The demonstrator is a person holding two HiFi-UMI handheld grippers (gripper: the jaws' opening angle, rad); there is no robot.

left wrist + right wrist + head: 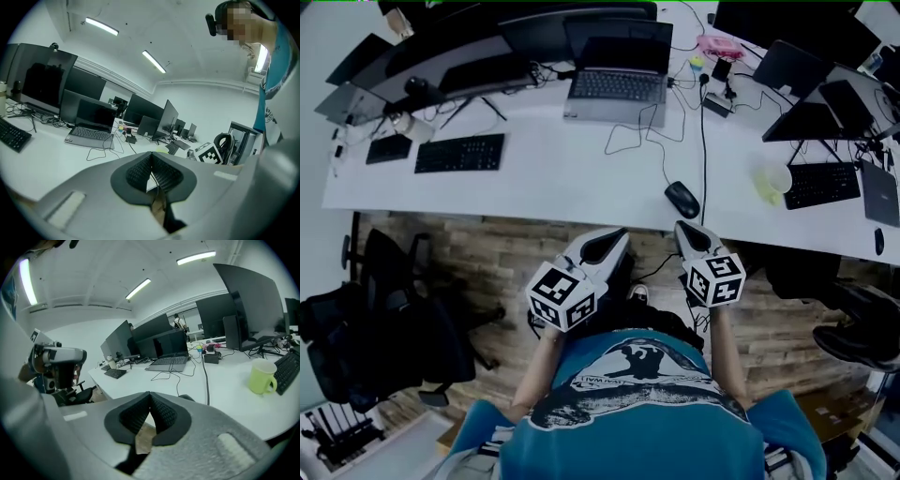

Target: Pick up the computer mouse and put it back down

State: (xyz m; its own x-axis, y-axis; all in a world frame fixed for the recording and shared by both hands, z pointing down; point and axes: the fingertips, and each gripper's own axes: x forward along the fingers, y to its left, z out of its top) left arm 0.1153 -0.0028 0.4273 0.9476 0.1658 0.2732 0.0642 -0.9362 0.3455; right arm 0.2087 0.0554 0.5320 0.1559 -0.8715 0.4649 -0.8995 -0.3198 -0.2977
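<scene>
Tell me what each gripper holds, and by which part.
Nothing. The left gripper and right gripper are both shut and empty; the computer mouse lies untouched on the desk.

- A long white table carries everything.
- A black computer mouse lies near its front edge.
- An open grey laptop stands further back.
- A black keyboard lies at the left.
- A green mug stands just beside a second keyboard.

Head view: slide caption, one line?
Left gripper and right gripper, both shut, hover short of the mouse on the desk.
</scene>
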